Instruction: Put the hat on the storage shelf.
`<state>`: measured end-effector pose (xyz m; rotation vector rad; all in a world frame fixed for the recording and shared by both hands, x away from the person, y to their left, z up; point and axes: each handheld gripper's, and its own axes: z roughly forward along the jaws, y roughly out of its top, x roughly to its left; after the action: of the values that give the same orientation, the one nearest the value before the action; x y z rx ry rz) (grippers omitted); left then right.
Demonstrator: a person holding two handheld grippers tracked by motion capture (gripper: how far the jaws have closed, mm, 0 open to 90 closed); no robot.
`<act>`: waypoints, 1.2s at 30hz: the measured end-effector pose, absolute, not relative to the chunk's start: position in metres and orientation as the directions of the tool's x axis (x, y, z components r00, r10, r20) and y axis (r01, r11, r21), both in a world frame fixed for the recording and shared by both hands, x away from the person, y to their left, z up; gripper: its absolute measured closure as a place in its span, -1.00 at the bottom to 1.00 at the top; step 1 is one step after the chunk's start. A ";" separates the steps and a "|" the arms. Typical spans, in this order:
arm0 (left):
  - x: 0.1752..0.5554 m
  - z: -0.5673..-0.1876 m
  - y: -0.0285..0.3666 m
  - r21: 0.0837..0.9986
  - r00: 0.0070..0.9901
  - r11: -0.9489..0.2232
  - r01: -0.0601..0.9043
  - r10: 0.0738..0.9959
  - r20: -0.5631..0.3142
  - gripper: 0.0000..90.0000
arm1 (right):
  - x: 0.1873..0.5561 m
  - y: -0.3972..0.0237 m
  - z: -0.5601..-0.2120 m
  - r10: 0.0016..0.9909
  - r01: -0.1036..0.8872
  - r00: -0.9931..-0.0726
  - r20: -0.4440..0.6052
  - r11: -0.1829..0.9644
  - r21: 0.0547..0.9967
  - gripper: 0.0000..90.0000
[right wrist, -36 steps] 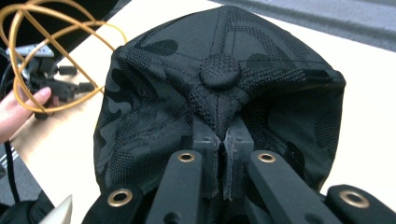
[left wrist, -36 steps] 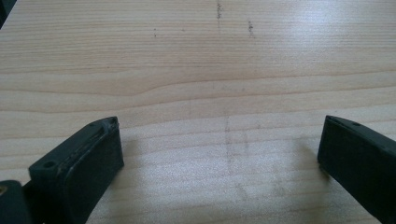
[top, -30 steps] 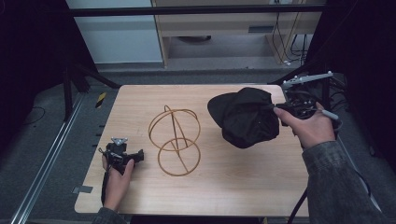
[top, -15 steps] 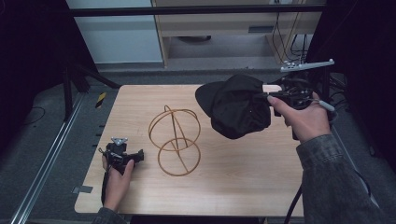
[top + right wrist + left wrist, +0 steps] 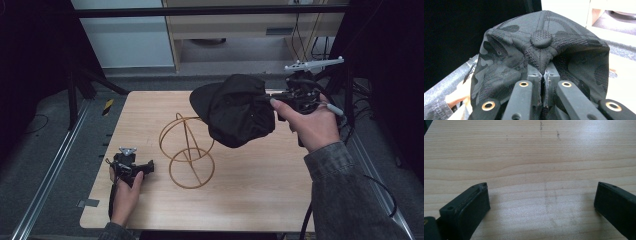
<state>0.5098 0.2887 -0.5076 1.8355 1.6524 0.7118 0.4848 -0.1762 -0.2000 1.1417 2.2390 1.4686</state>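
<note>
Jaws of your right gripper point(image 5: 541, 87) are pinched together on a fold of the black cap's point(image 5: 237, 110) fabric, just below its crown button point(image 5: 541, 38). You hold the cap in the air, above the far right side of the wire stand point(image 5: 187, 150), its brim pointing left over the stand's upper loop. Whether cap and stand touch cannot be told. Your left gripper point(image 5: 131, 167) rests on the desk point(image 5: 250, 195) to the near left of the stand, its jaws standing wide apart with bare wood between them.
</note>
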 end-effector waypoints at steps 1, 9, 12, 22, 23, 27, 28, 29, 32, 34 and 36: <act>0.510 -0.508 0.289 0.714 0.098 -0.080 0.696 0.995 0.016 -1.00 | 0.485 -0.174 -0.199 0.708 0.478 -0.673 0.214 0.196 0.856 0.92; 0.510 -0.508 0.289 0.714 0.098 -0.081 0.696 0.995 0.017 -1.00 | 0.486 -0.158 -0.195 0.684 0.471 -0.696 0.219 0.206 0.858 0.92; 0.510 -0.508 0.289 0.714 0.098 -0.081 0.696 0.995 0.017 -1.00 | 0.487 -0.151 -0.195 0.671 0.470 -0.706 0.226 0.205 0.858 0.92; 0.510 -0.508 0.288 0.717 0.095 -0.076 0.693 0.995 0.014 -1.00 | 0.488 -0.131 -0.197 0.639 0.465 -0.733 0.234 0.219 0.858 0.92; 0.510 -0.508 0.288 0.717 0.095 -0.076 0.693 0.995 0.014 -1.00 | 0.488 -0.129 -0.198 0.635 0.466 -0.735 0.237 0.219 0.858 0.92; 0.510 -0.508 0.288 0.717 0.095 -0.076 0.693 0.995 0.014 -1.00 | 0.489 -0.122 -0.199 0.625 0.464 -0.743 0.237 0.227 0.856 0.92; 0.510 -0.508 0.288 0.716 0.095 -0.076 0.693 0.995 0.014 -1.00 | 0.489 -0.120 -0.199 0.623 0.463 -0.746 0.236 0.230 0.856 0.92; 0.510 -0.508 0.288 0.717 0.095 -0.076 0.693 0.995 0.014 -1.00 | 0.489 -0.118 -0.200 0.621 0.462 -0.748 0.234 0.234 0.855 0.92; 0.510 -0.508 0.288 0.717 0.095 -0.076 0.693 0.995 0.014 -1.00 | 0.489 -0.112 -0.203 0.618 0.465 -0.750 0.234 0.242 0.851 0.92; 0.510 -0.508 0.288 0.717 0.095 -0.076 0.693 0.995 0.014 -1.00 | 0.490 -0.109 -0.205 0.612 0.464 -0.755 0.236 0.244 0.852 0.92; 0.510 -0.508 0.288 0.717 0.095 -0.076 0.693 0.995 0.014 -1.00 | 0.490 -0.106 -0.206 0.607 0.468 -0.757 0.242 0.246 0.849 0.92</act>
<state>0.5099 0.2884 -0.5079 1.8290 1.6535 0.7131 0.4901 -0.1064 -0.2063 1.0292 2.3687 1.5370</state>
